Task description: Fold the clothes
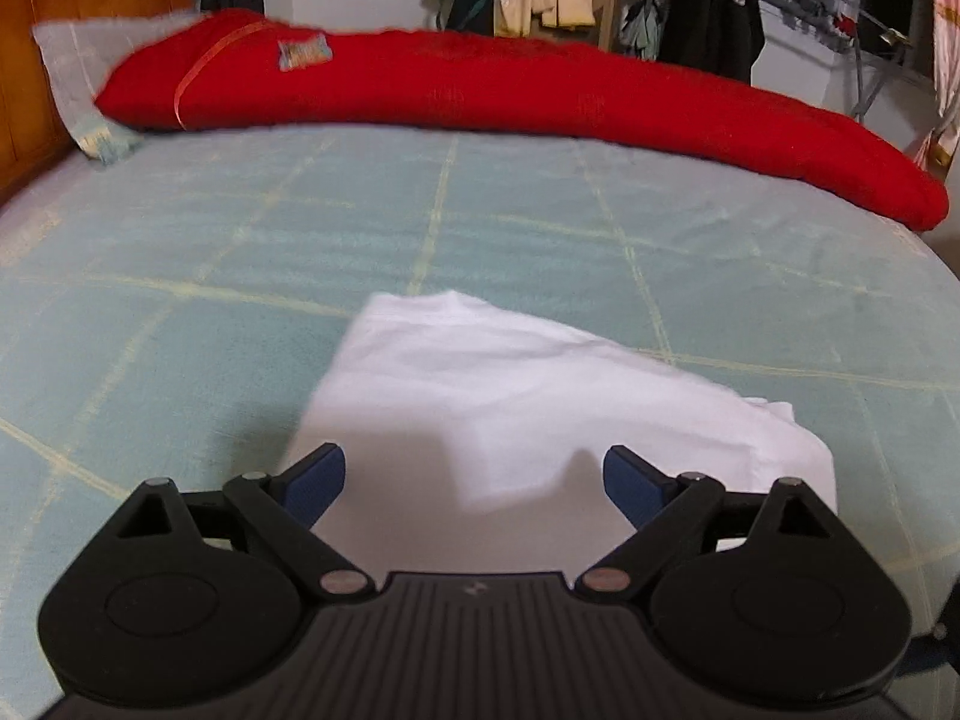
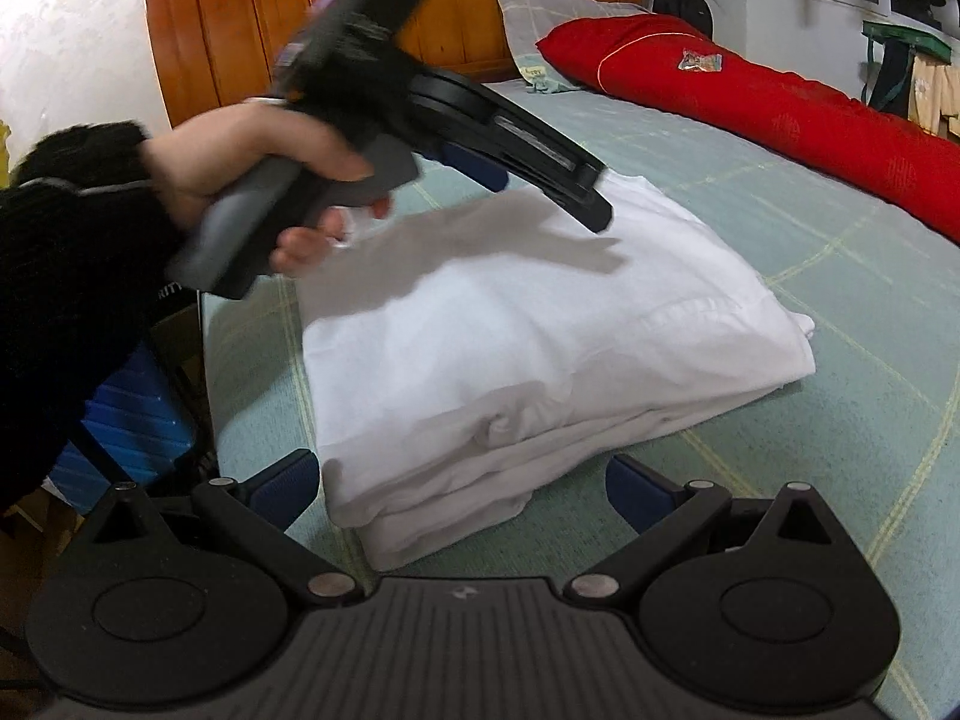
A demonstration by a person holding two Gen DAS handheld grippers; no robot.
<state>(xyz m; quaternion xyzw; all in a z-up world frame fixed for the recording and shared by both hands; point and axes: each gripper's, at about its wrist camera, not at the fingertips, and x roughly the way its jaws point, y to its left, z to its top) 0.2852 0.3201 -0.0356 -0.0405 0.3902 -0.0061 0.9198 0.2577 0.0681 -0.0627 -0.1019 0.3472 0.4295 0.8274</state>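
Where garment [image 2: 528,324] rests: green checked bedsheet [image 1: 240,252].

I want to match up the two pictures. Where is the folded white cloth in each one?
Left wrist view: the folded white cloth lies low in the middle, just ahead of the open left gripper.
Right wrist view: it fills the middle, above the open right gripper.
Shared landmark: the long red quilt behind it on the bed.

Each tool [image 1: 474,477] is black with blue finger pads [image 1: 630,483]; the person wears a fuzzy black sleeve [image 2: 66,240].
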